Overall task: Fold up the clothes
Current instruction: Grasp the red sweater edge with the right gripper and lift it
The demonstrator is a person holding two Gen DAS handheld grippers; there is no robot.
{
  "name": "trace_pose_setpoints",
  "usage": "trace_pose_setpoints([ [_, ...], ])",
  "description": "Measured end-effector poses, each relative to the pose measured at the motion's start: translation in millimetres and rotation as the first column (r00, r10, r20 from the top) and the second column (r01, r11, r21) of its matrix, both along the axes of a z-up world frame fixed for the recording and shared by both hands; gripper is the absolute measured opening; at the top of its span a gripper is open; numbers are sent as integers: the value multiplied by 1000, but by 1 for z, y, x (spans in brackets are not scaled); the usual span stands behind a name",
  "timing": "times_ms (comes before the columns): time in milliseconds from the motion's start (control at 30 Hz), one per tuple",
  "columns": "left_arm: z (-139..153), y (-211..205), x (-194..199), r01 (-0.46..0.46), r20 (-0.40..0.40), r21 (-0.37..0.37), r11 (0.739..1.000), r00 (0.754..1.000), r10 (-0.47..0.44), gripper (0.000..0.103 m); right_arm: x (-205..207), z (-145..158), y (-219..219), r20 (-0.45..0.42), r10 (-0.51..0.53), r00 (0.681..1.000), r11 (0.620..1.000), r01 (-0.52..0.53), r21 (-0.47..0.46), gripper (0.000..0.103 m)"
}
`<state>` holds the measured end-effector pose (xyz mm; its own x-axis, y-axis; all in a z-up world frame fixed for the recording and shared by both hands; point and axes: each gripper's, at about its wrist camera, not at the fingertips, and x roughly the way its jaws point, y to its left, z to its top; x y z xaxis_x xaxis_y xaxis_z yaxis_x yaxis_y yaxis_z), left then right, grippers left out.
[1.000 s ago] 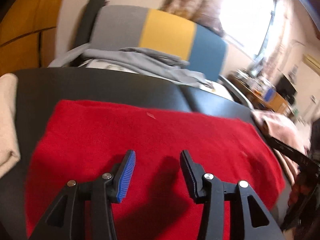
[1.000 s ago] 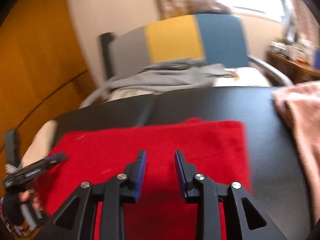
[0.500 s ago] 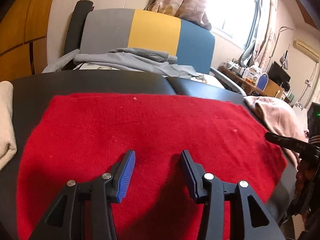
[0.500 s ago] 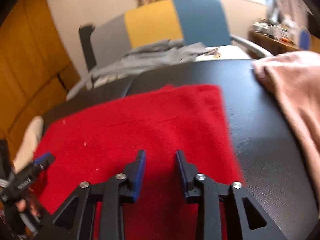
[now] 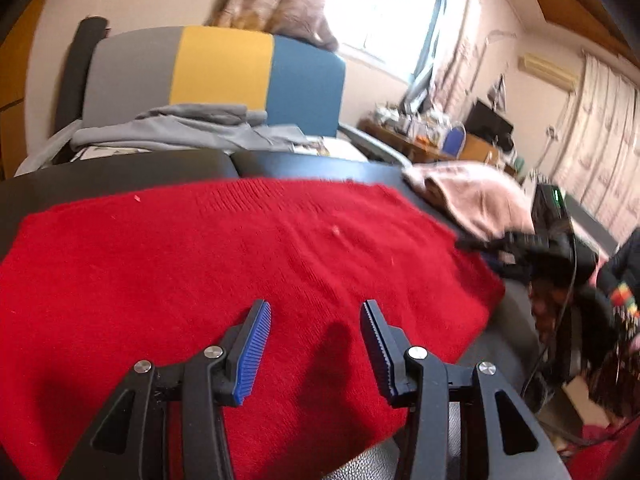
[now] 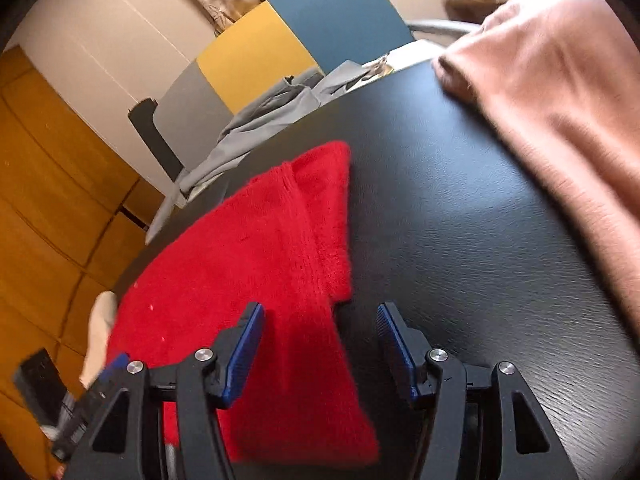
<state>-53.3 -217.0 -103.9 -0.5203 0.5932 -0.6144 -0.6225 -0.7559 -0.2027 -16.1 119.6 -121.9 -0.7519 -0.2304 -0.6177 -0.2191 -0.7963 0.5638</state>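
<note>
While spread flat on the black desk (image 6: 460, 200), red sweater (image 5: 240, 260) ready for folding. Left gripper (image 5: 316, 340) hovering over its near half, fingers apart, empty. Right gripper (image 6: 320, 344) straddling its right edge, fingers apart, probably lining up a pinch.

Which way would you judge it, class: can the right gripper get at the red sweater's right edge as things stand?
Probably yes. The right gripper is open, and the red sweater has its edge lying between the jaws on the black table, with nothing covering it.
</note>
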Motion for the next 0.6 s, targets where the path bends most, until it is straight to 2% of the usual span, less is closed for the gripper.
trace_pose_setpoints([
  [67,-10,10,2,22,-2,-64,998,1000,-22,47,-8,-6,2,-14,4,1000,999,-5,-47,60],
  [200,-7,6,3,10,-2,-61,998,1000,-10,48,-23,-12,-6,-35,26,999,992,-30,-120,60],
  [233,-6,5,4,6,-2,-59,998,1000,-6,48,-27,-13,-8,-37,37,999,990,-42,-132,56],
  [267,-5,4,4,3,-2,-57,998,1000,-3,48,-32,-14,-13,-24,65,998,990,-68,-126,34],
  [300,-5,2,5,-1,-2,-55,998,1000,1,49,-38,-17,-16,-12,91,996,985,-92,-146,25],
  [367,-3,0,6,-9,-1,-50,999,1000,9,49,-41,-22,-17,-25,93,995,972,-96,-214,25],
  [533,2,-6,8,-27,-1,-40,999,1000,27,49,-27,-23,17,-69,-31,997,937,5,-350,21],
  [567,3,-7,9,-31,0,-37,999,1000,31,49,-22,-20,26,-70,-57,996,938,29,-346,15],
  [600,5,-9,8,-46,-13,-41,998,999,46,49,-17,-16,35,-73,-84,994,941,55,-334,13],
])
